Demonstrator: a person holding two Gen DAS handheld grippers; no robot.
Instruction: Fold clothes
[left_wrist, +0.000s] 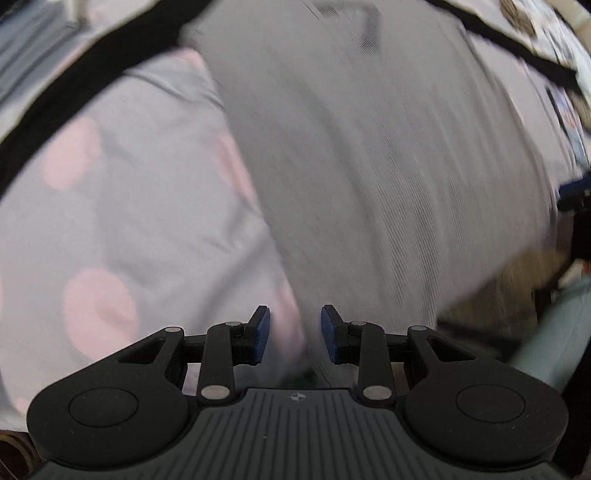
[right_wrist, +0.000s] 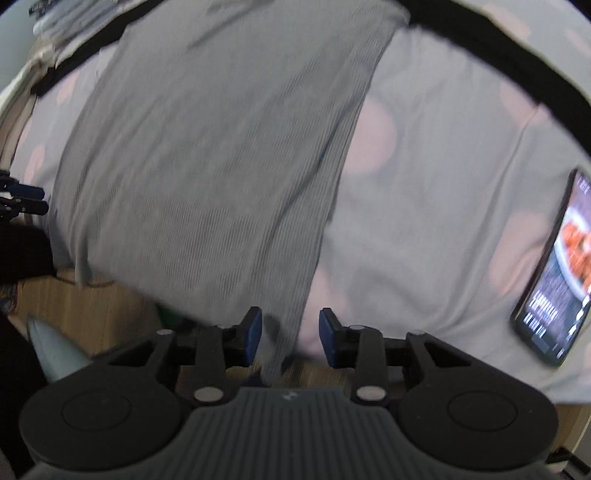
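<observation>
A grey ribbed garment (left_wrist: 369, 166) lies flat on a bed with a pale sheet with pink dots (left_wrist: 110, 221). In the right wrist view the garment (right_wrist: 207, 166) runs from the far edge to the near edge of the bed. My left gripper (left_wrist: 294, 334) is open, its jaws on either side of the garment's near left edge. My right gripper (right_wrist: 290, 338) is open, with the garment's near right corner hanging between its jaws. The left gripper also shows at the left edge of the right wrist view (right_wrist: 26, 201).
A phone (right_wrist: 554, 273) with a lit screen lies on the sheet to the right of the garment. A black band (right_wrist: 498, 48) runs along the bed's far side. Wooden floor (right_wrist: 99, 314) shows below the bed's near edge.
</observation>
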